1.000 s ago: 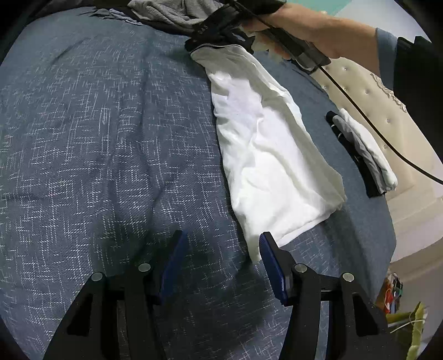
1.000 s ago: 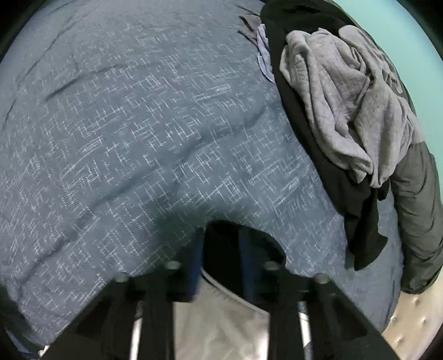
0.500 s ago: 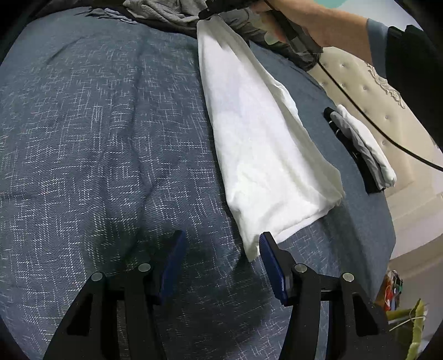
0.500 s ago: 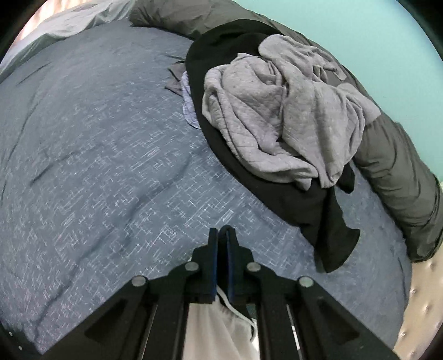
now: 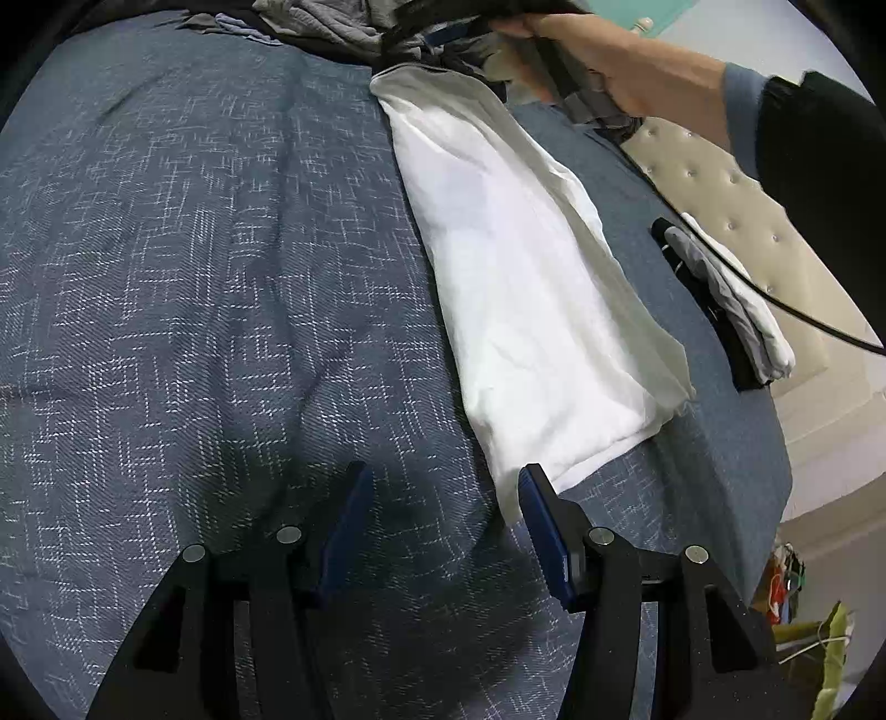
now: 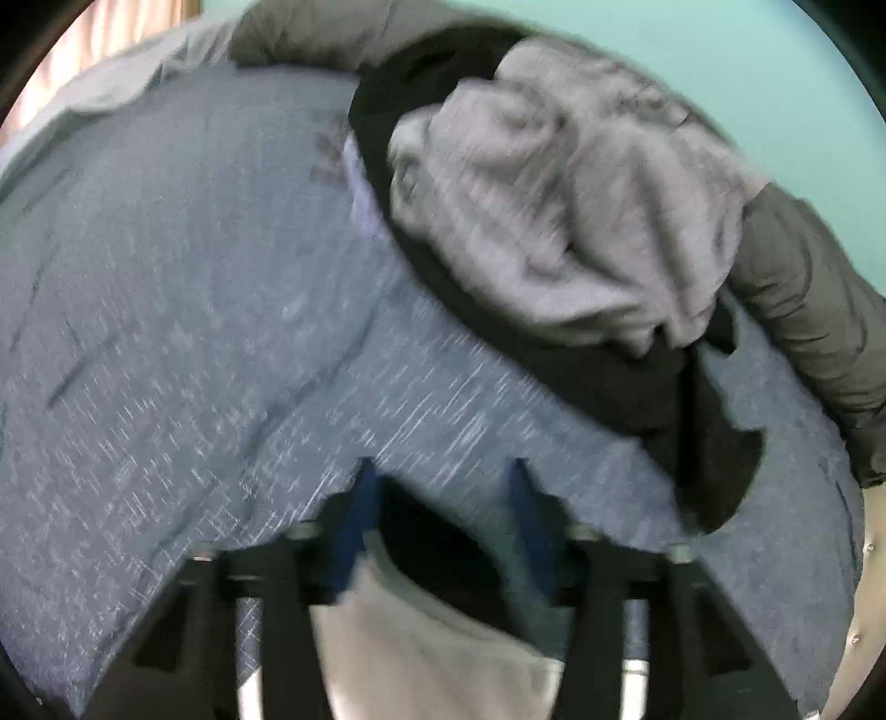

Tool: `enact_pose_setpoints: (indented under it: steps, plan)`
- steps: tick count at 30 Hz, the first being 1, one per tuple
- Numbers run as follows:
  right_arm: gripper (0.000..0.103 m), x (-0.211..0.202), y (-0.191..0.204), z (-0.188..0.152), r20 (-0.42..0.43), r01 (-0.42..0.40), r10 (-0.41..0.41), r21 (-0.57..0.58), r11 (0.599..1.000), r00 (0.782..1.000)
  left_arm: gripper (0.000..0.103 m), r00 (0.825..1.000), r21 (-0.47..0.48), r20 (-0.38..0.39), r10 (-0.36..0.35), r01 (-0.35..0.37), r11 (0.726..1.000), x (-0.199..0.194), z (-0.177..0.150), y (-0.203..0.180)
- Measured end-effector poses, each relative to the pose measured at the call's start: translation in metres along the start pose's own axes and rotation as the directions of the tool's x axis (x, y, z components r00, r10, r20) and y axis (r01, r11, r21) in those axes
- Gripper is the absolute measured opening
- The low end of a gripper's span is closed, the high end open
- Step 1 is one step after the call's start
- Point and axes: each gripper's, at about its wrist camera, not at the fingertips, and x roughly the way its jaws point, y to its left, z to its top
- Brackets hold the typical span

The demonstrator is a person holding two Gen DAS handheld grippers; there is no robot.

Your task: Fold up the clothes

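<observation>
A long white garment (image 5: pixel 526 288), folded into a strip, lies on the blue bed cover (image 5: pixel 194 277). My left gripper (image 5: pixel 443 487) hovers open at its near corner, with only bed cover between the fingers. At the strip's far end a person's hand (image 5: pixel 609 61) holds my right gripper (image 5: pixel 443 27). In the blurred right wrist view, the right gripper (image 6: pixel 443 476) has its jaws opening. The white garment (image 6: pixel 421 653) sags below them, and neither pad presses on it.
A pile of grey (image 6: pixel 581 210) and black clothes (image 6: pixel 664 399) sits at the far side of the bed. A small folded stack (image 5: pixel 731 310) lies near the bed's right edge, beside a beige tufted panel (image 5: pixel 720 183). A black cable (image 5: pixel 775 299) hangs over that stack.
The right gripper rose with the garment's far end pinched, then its jaws parted and the cloth slipped down. The left gripper has not moved.
</observation>
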Motion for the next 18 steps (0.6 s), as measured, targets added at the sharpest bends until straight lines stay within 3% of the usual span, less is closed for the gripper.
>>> enact_pose_setpoints:
  steps: [4, 11, 14, 18]
  plan:
    - [0.057, -0.036, -0.035, -0.007, 0.071, -0.062, 0.056, 0.081, 0.995, 0.996, 0.059, 1.000, 0.003, 0.005, 0.000, 0.000, 1.000, -0.002, 0.000, -0.002]
    - [0.053, -0.036, -0.076, -0.071, -0.030, -0.116, 0.121, 0.129, 0.985, 0.992, 0.059, 1.000, 0.012, 0.016, 0.001, -0.001, 1.000, 0.001, -0.003, -0.008]
    - [0.042, -0.030, -0.084, -0.099, -0.062, -0.140, 0.151, 0.152, 0.978, 0.987, 0.059, 1.000, 0.012, 0.014, 0.002, -0.002, 1.000, 0.003, -0.003, -0.009]
    - [0.019, -0.020, -0.085, -0.119, -0.083, -0.177, 0.192, 0.165, 0.970, 0.978, 0.059, 1.000, 0.006, 0.011, 0.006, -0.006, 1.000, 0.006, -0.002, -0.007]
